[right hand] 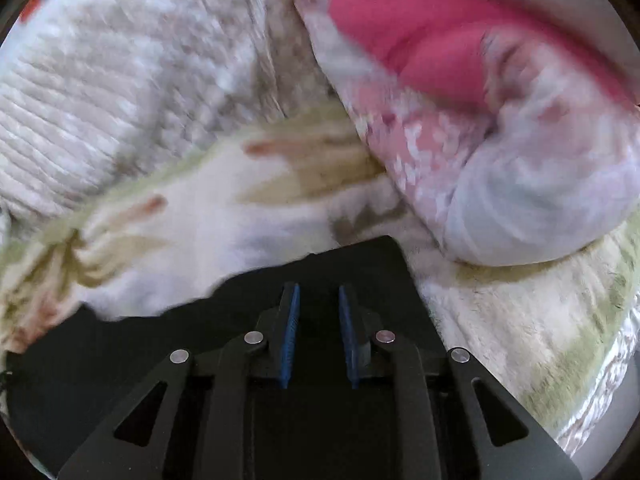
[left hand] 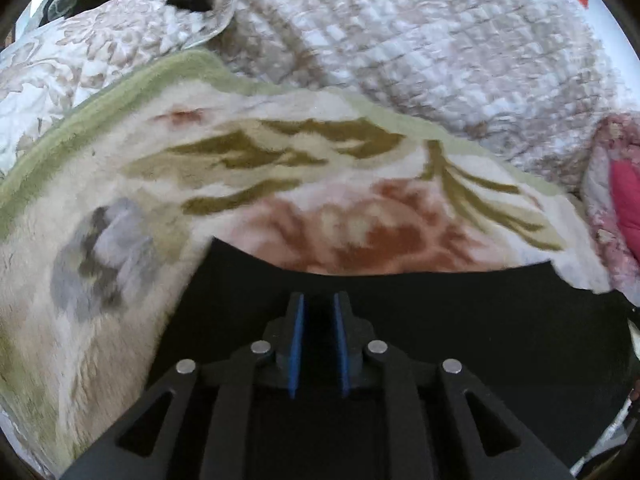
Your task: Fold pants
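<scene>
left gripper (left hand: 319, 300) | black linkage arms | silver pivot pins | blue-padded fingers (left hand: 297, 344)

The pants (left hand: 400, 320) are plain black cloth, lying flat and smooth on a fleecy cream blanket with a floral print. In the left wrist view one straight edge runs level across the blanket and a corner shows at its left end. In the right wrist view the pants (right hand: 360, 264) end in a squared corner

place: home bedroom
evidence: floral fleece blanket (left hand: 280, 184), quilted bedspread (left hand: 440, 48), pink-and-white pillow (right hand: 500, 152)
</scene>
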`<state>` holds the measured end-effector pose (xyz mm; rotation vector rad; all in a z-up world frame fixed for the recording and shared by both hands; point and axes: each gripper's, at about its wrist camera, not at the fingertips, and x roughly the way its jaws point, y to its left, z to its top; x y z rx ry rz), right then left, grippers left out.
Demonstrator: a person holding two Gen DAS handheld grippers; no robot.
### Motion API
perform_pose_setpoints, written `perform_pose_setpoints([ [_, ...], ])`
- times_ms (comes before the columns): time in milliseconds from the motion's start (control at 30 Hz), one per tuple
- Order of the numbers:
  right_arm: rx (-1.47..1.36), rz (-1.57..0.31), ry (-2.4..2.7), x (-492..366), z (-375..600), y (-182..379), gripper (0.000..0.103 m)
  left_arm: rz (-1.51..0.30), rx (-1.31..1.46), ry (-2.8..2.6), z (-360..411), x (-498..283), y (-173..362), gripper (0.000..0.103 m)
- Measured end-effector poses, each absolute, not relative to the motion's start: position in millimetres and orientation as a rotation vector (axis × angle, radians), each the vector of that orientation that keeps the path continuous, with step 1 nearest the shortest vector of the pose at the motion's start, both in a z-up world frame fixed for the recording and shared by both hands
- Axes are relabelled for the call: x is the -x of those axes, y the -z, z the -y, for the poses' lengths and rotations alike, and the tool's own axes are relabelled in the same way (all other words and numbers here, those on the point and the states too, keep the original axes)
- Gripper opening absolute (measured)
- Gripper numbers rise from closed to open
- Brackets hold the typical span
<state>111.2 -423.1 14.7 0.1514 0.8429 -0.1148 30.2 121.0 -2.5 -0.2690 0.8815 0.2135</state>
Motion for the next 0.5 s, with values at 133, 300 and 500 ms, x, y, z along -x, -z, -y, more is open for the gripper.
perform_pose_setpoints([
  [133,-0.104,-0.786,0.142,-102,415,-26,0.021,-0.866,0.335,-0.236,-139,-30,1,0.018],
  [300,-0.105,-0.714,0.032,-79,398,-35,0.026,-0.825,0.338,-0.243,-137,-18,-11,0.018],
  [500,-0.129,-0.741,0.027,-41,391,-25,0.028,-0.786,0.257,-0.151,-105,0,-25,0.022],
])
